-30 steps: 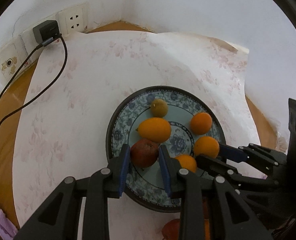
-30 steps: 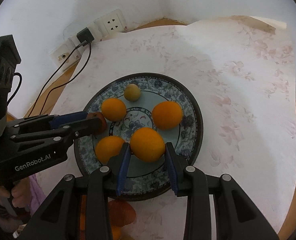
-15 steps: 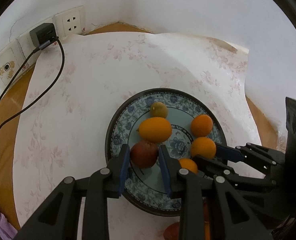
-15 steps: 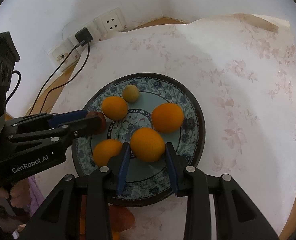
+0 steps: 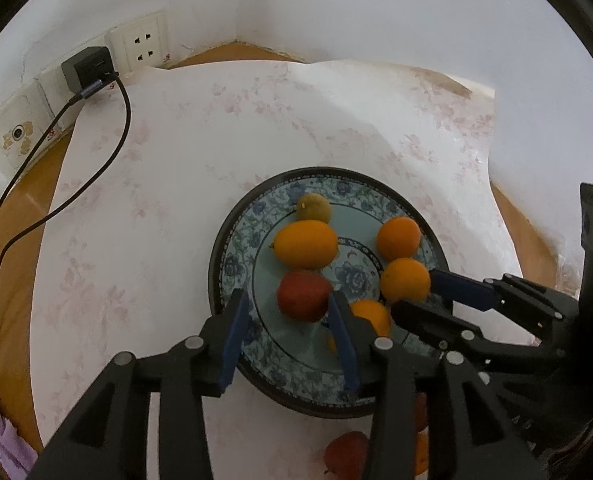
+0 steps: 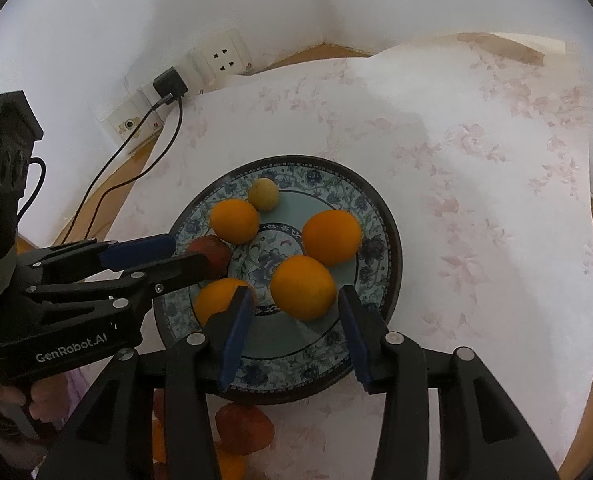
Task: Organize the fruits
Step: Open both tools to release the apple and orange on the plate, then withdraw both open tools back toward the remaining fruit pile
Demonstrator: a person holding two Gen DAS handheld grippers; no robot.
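Fruit count on plate [image 6: 380,216]: six
Four oranges; one red fruit [image 5: 303,295]; one yellow-green fruit [image 6: 263,195]; left hand-held gripper [image 5: 288,334] and right hand-held gripper [image 6: 295,330] both spread wide, gripping nothing.

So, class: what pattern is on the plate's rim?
Blue flowers and vines on the plate, clearest in the right wrist view.

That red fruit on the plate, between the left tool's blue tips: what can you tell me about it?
The red fruit is round, dull dark red and slightly blurred. It rests on the pale centre of the blue-flowered plate, just in front of an oval orange fruit that looks to be touching it. The open left gripper brackets it; the right-hand finger looks close against it, the other stands clear. From the right wrist view it is half hidden behind that gripper.
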